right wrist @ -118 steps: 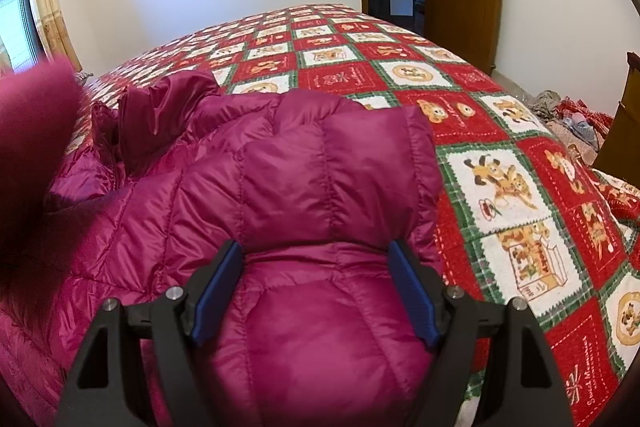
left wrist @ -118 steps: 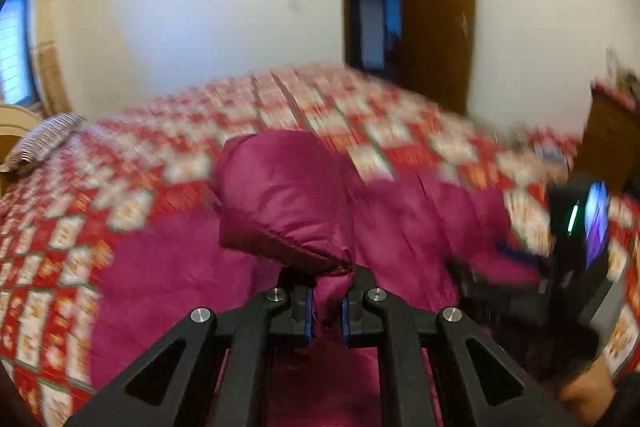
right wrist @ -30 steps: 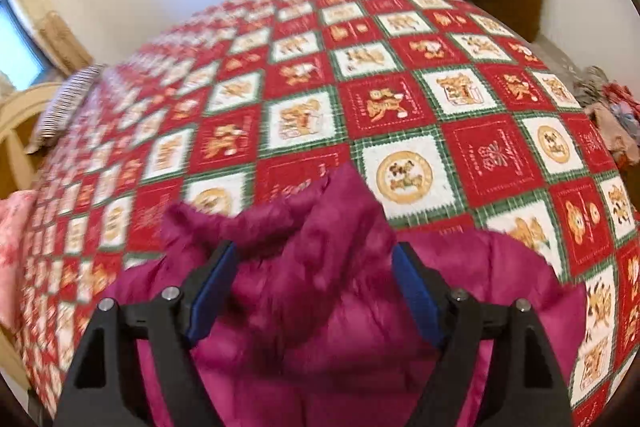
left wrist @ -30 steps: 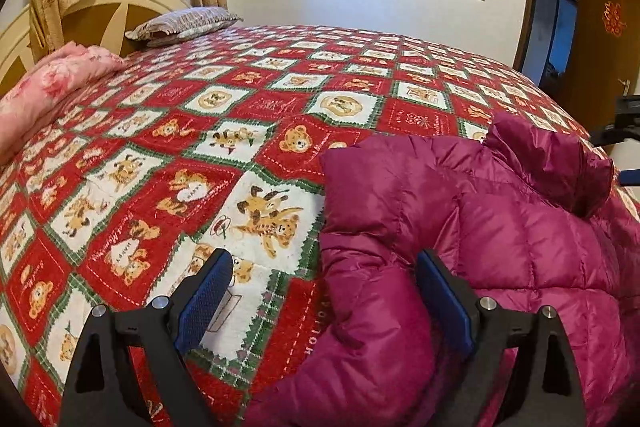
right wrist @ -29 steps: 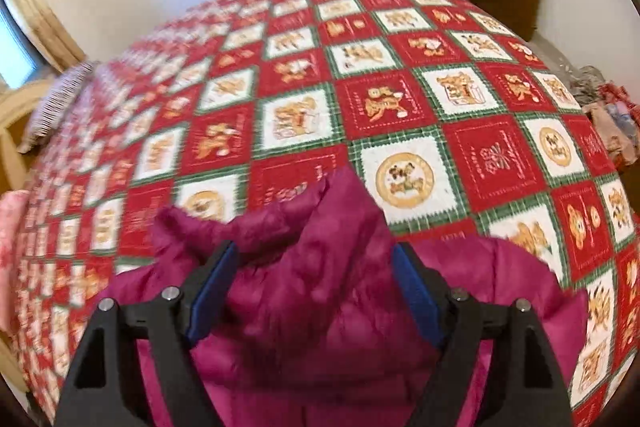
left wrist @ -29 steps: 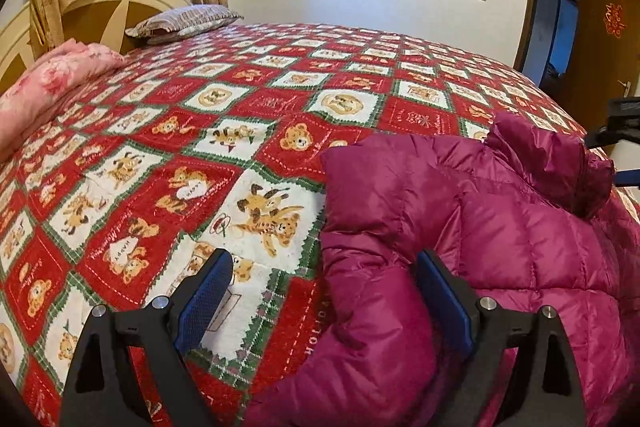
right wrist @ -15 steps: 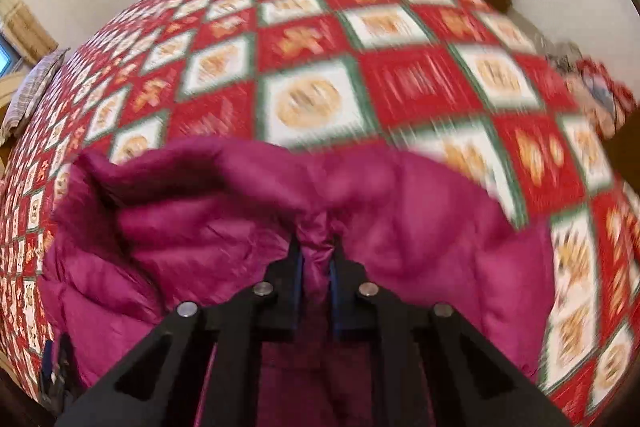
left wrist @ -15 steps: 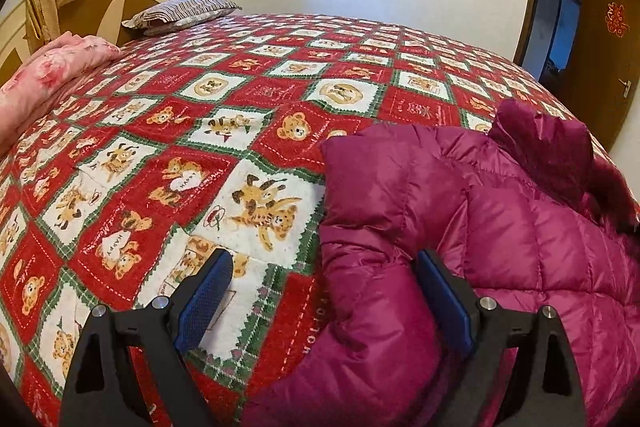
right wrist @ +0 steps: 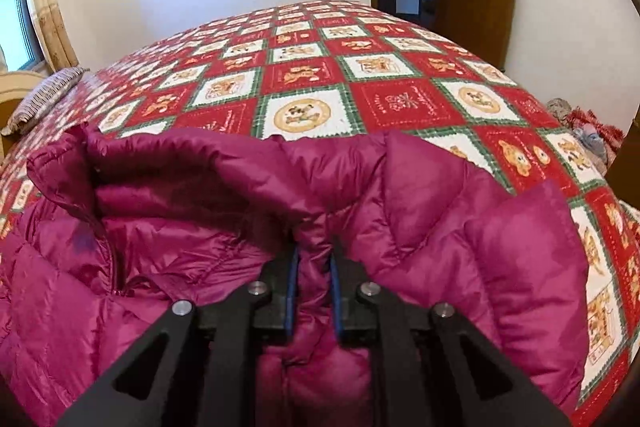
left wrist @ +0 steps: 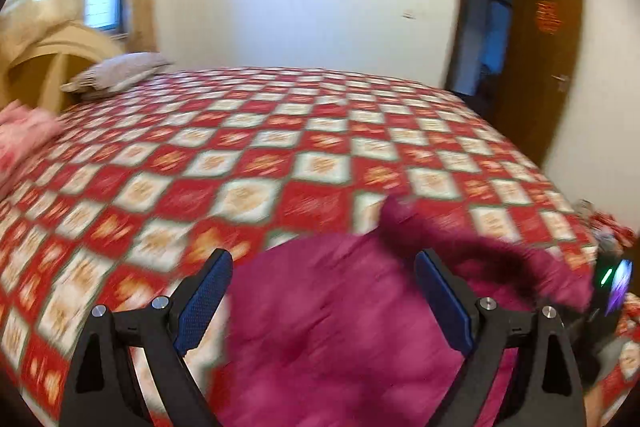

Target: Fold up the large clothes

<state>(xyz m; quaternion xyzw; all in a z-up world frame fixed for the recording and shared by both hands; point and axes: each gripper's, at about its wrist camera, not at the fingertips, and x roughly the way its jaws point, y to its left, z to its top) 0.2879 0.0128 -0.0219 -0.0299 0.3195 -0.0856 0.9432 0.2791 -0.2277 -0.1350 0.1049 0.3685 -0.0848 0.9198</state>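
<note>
A magenta quilted down jacket (right wrist: 440,211) lies bunched on the bed's red-and-white checked quilt (right wrist: 304,75), collar toward the far side. My right gripper (right wrist: 314,251) pinches a fold of the jacket just below the collar. Its jaws are easing open slightly, but the blue pads still press on the fabric between them. In the blurred left wrist view, my left gripper (left wrist: 324,259) is open and hovers above the jacket (left wrist: 340,327) with nothing gripped. The quilt (left wrist: 240,155) spreads beyond it.
A striped pillow (left wrist: 116,73) and a wooden headboard (left wrist: 52,67) are at the far left, with a pink blanket (left wrist: 24,131) beside them. A brown door (left wrist: 540,67) stands open at the right. Loose clothes (right wrist: 592,135) lie on the floor right of the bed.
My right gripper closed from wide open onto a jacket fold near the collar and sank lower. My left gripper lifted and swung away from the jacket's left edge, staying open.
</note>
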